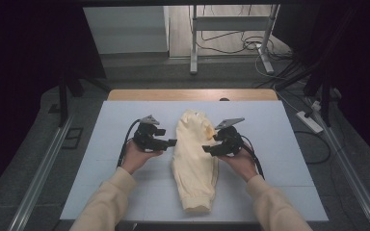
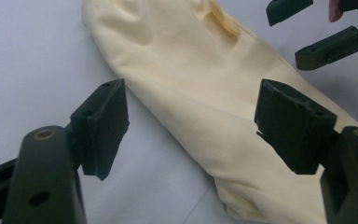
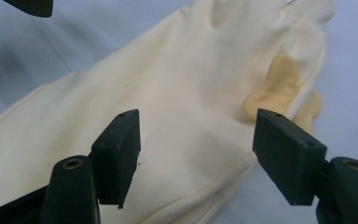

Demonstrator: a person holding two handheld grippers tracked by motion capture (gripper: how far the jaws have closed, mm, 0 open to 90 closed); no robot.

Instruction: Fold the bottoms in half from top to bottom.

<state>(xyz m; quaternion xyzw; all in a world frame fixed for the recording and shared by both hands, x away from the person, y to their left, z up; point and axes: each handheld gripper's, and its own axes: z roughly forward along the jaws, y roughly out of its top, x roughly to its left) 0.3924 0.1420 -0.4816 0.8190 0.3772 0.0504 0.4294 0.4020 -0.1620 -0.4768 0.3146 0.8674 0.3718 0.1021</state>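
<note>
**Both grippers spread, either side of a folded cream garment**

High view. A pale yellow garment (image 1: 194, 161), folded into a long narrow shape, lies lengthwise down the middle of the table (image 1: 101, 144), which has a light grey-white top. A darker yellow drawstring or tie (image 1: 207, 126) shows near its far end. The ribbed hem sits at the near end, close to the table's front edge. The left gripper (image 1: 172, 142) is just beside the garment's left edge, jaws pointing toward it. The right gripper (image 1: 207, 148) sits at the garment's right edge, jaws pointing inward over the cloth. Each gripper is held in a hand with a cream sleeve coming in from below. Cables trail back from both. Beyond the table: dark floor, a metal stand (image 1: 231, 33), loose cables and a power strip (image 1: 309, 121).

Left gripper view. Left gripper (image 2: 191, 126) jaws stand wide apart, nothing between the pads but air; the garment (image 2: 205, 93) lies below and ahead, running diagonally. The right gripper (image 2: 303, 32) shows at upper right, jaws also apart.

Right gripper view. Right gripper (image 3: 196, 158) jaws apart, hovering over the garment (image 3: 168, 102); pads do not press on the cloth. The darker yellow tie (image 3: 275, 91) lies near the right pad. Whether the pads brush the fabric cannot be told.
</note>
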